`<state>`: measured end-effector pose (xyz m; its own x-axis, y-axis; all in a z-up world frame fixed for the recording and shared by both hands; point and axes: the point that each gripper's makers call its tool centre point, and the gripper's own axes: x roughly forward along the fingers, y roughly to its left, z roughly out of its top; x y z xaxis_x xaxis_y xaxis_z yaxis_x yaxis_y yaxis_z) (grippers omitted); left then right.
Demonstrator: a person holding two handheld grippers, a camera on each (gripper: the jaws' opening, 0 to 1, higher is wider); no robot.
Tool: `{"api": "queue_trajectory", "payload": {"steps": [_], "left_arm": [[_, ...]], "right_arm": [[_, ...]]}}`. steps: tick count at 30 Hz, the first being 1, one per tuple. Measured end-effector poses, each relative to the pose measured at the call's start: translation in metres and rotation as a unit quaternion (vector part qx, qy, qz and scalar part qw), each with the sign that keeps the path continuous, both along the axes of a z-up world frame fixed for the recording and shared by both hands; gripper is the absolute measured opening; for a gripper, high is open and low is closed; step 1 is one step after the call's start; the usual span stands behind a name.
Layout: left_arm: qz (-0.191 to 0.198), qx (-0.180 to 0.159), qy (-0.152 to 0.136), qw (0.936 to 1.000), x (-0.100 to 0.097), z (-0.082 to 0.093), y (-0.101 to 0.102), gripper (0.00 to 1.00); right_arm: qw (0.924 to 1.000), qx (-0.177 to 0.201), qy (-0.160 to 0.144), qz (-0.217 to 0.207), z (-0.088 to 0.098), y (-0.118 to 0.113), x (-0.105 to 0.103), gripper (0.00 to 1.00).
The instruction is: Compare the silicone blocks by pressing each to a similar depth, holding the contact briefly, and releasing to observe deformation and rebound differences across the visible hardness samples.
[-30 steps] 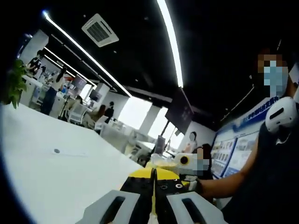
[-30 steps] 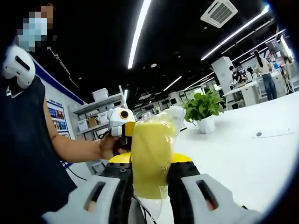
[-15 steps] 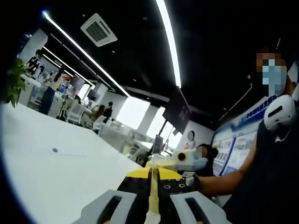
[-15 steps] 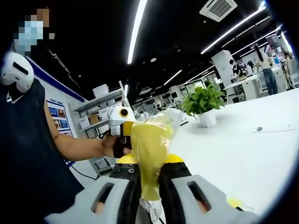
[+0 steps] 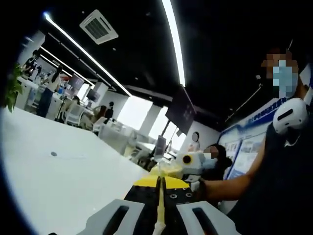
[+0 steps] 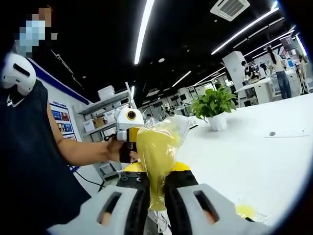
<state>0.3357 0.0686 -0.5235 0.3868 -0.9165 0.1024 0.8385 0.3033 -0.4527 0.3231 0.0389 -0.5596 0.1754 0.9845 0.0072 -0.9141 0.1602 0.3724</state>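
Squeezing a bagged yellow block (image 6: 156, 156), the right gripper (image 6: 156, 208) is nearly closed. Left gripper (image 5: 159, 220) pinches the bag's thin edge (image 5: 159, 215), jaws almost together, above the white table (image 5: 58, 181).

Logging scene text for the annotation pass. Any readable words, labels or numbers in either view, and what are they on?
None can be read.
Blue wall banner, left gripper view: pale characters, too blurred to read.
Wall posters below it: print too small.
Wall posters, right gripper view: too blurred.
Bagged yellow block held by the right gripper: no label visible.
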Motion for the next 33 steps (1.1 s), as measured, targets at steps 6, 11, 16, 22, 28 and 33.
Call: {"api": "queue_trajectory", "payload": {"steps": [6, 11, 16, 22, 28, 33], "left_arm": [[0.007, 0.009, -0.006, 0.9999, 0.0002, -0.0019, -0.0014, 0.0], [0.009, 0.006, -0.012, 0.9999, 0.0017, -0.001, -0.0018, 0.0], [0.017, 0.012, -0.012, 0.9997, 0.0041, -0.0028, -0.0026, 0.0], [0.003, 0.001, 0.041, 0.9992, 0.0009, -0.0059, -0.0019, 0.0], [0.014, 0.025, -0.005, 0.9996, -0.0007, -0.0039, -0.0031, 0.0], [0.018, 0.026, 0.0, 0.9995, 0.0007, -0.005, -0.0018, 0.0]], "right_arm": [[1.0, -0.007, -0.005, -0.001, -0.0017, -0.0013, 0.0006, 0.04], [0.9999, -0.007, -0.007, -0.004, -0.0007, -0.002, 0.0031, 0.04], [0.9999, -0.012, -0.009, -0.008, -0.0017, -0.0019, 0.0048, 0.03], [0.9999, -0.014, -0.002, -0.001, -0.0039, -0.0008, 0.001, 0.02], [0.9999, -0.016, -0.001, -0.001, -0.0034, -0.0013, 0.0013, 0.02], [0.9997, -0.023, -0.003, 0.0, -0.0032, -0.0005, 0.0012, 0.02]]}}
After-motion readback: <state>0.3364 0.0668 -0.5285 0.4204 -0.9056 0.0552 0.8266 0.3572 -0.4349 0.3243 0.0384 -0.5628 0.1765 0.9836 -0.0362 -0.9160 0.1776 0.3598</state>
